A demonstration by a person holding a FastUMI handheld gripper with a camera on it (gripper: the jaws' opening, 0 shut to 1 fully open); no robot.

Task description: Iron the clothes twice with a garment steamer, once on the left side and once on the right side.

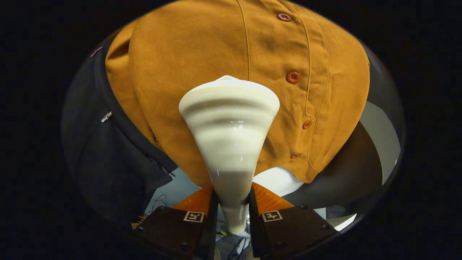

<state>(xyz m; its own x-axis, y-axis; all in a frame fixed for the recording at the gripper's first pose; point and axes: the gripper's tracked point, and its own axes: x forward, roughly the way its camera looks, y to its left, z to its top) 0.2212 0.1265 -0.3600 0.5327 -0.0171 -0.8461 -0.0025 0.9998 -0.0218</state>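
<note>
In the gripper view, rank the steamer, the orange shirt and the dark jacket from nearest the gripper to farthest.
1. Steamer: its narrow handle is clamped between the fingers of the gripper.
2. Orange shirt: just beyond the steamer's wide head.
3. Dark jacket: hanging beside the shirt, off to one side; roughly level, hard to separate.

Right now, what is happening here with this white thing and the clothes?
A handheld gripper is shut on the narrow neck of a glossy cream-white cone-shaped garment steamer head, one finger pressing on each side. The wide end of the steamer points at a hanging mustard-brown buttoned shirt, to the left of its row of reddish buttons. A dark jacket hangs beside the shirt. Whether the head touches the fabric cannot be told.
</note>
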